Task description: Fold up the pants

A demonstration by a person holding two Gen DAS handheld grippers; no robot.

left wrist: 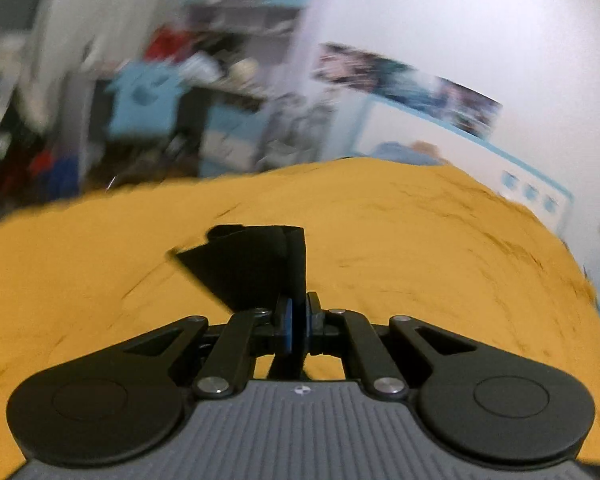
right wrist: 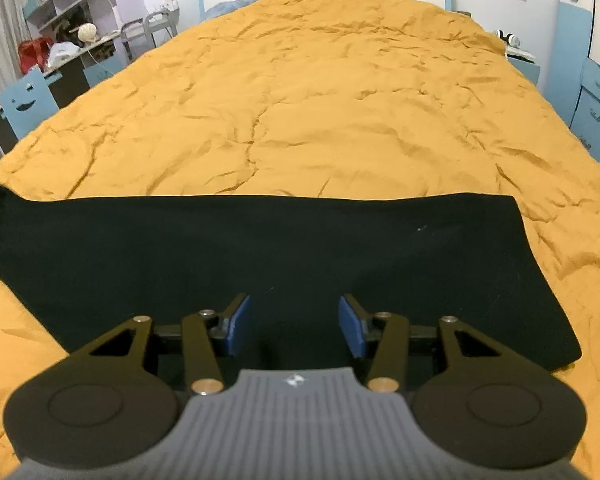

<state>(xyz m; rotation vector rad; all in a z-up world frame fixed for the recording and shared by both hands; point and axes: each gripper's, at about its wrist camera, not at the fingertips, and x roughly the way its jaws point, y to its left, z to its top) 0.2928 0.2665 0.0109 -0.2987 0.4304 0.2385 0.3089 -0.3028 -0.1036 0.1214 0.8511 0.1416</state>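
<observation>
Left grip: While your left gripper (left wrist: pixel 298 322) has its blue pads (left wrist: pixel 286 328) clamped on a bunched end of the pants (left wrist: pixel 252 264), keep that pinch firm and don't let the cloth slide out.
Right gripper: Your right gripper (right wrist: pixel 294 326) stands about half open just over the near edge of the pants (right wrist: pixel 260 248), holding nothing; whether it touches the cloth can't be told.
Pants: They lie flat and black across the near part of the bed (right wrist: pixel 320 100), one long strip running left to right, the right end squared off, the left end rising out of view.
Step in hand, as I judge it: Carry the left end across to lie on the right end.
How to do it well: Lift only enough to clear the cloth, travel straight along the strip, and match the edges before you let go.
Right's part: Pin or hold the near edge so the lower layer doesn't drag.
Risk: The sheet is wrinkled, so it may pull up with the pants.
</observation>
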